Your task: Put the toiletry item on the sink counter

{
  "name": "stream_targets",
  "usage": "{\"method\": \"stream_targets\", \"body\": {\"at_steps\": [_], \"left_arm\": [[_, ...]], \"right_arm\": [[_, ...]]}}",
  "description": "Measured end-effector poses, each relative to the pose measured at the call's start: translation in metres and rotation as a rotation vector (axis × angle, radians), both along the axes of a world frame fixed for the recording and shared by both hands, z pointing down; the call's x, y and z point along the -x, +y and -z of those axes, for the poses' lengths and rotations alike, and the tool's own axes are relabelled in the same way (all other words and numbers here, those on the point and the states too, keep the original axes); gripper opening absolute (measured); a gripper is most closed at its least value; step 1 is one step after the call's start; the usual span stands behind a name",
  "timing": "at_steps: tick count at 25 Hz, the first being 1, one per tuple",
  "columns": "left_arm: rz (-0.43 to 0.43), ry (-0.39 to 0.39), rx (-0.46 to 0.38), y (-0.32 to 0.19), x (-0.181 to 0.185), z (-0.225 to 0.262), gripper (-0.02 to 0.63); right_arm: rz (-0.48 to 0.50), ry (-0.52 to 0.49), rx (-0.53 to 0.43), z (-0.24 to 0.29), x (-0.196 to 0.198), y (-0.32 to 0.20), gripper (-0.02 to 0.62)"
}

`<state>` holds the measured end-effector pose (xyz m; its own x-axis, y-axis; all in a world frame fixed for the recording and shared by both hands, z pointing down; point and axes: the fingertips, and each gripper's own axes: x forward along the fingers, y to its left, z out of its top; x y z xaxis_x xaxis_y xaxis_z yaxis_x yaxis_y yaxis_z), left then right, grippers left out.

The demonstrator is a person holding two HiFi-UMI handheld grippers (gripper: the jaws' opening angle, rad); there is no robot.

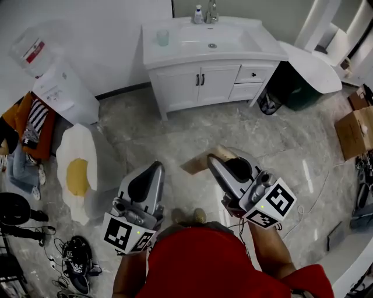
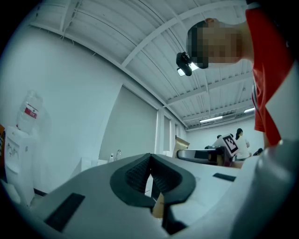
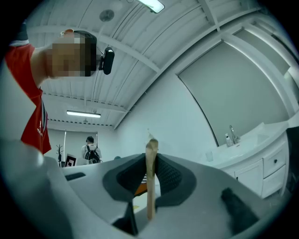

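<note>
The toiletry item (image 1: 195, 165) is a flat tan paper packet; in the right gripper view it shows edge-on as a thin tan strip (image 3: 151, 158). My right gripper (image 1: 214, 160) (image 3: 150, 176) is shut on it, held at waist height over the marble floor. To its left my left gripper (image 1: 156, 167) (image 2: 150, 179) is shut, its pads meeting with nothing between them. Far ahead stands the white sink counter (image 1: 175, 55) with a basin, a faucet (image 1: 211, 10), a small bottle (image 1: 199, 14) and a pale cup (image 1: 162, 38).
A water dispenser (image 1: 58, 87) stands at the far left, an egg-shaped rug (image 1: 78, 171) lies on the floor, and shoes with cables (image 1: 78, 259) are at the lower left. Right of the vanity are a bin (image 1: 268, 103), a white tub (image 1: 312, 67) and a cardboard box (image 1: 355, 131).
</note>
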<state>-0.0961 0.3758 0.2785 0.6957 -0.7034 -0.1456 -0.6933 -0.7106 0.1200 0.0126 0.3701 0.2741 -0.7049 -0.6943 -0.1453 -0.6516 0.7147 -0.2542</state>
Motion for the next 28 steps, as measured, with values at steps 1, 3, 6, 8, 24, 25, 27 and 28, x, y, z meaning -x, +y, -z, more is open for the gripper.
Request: {"method": "stream_targets", "body": {"at_steps": [1,3,6,8,24,25,27,28], "left_arm": [[0.003,0.0,0.0,0.0,0.0,0.0,0.017],[0.01,0.0,-0.001,-0.001,-0.002,0.0,0.017],[0.02,0.001,0.002,-0.004,-0.004,0.0,0.017],[0.029,0.002,0.003,-0.008,-0.006,0.001,0.017],[0.096,-0.012,-0.019,-0.04,-0.02,0.009,0.017],[0.097,-0.011,-0.019,-0.045,-0.02,0.009,0.017],[0.095,-0.011,-0.022,-0.055,-0.019,0.008,0.017],[0.094,-0.01,-0.024,-0.061,-0.019,0.007,0.017]], "right_arm": [[0.002,-0.007,0.002,0.001,-0.001,0.0,0.075],[-0.001,-0.02,0.001,0.003,-0.005,-0.001,0.075],[-0.008,-0.023,-0.011,0.008,-0.012,-0.003,0.075],[-0.008,-0.021,-0.02,0.011,-0.018,-0.005,0.075],[0.022,-0.025,-0.055,0.019,-0.053,-0.039,0.075],[0.022,-0.024,-0.054,0.019,-0.053,-0.044,0.075],[0.023,-0.026,-0.054,0.019,-0.053,-0.054,0.075],[0.022,-0.028,-0.054,0.018,-0.053,-0.06,0.075]]}}
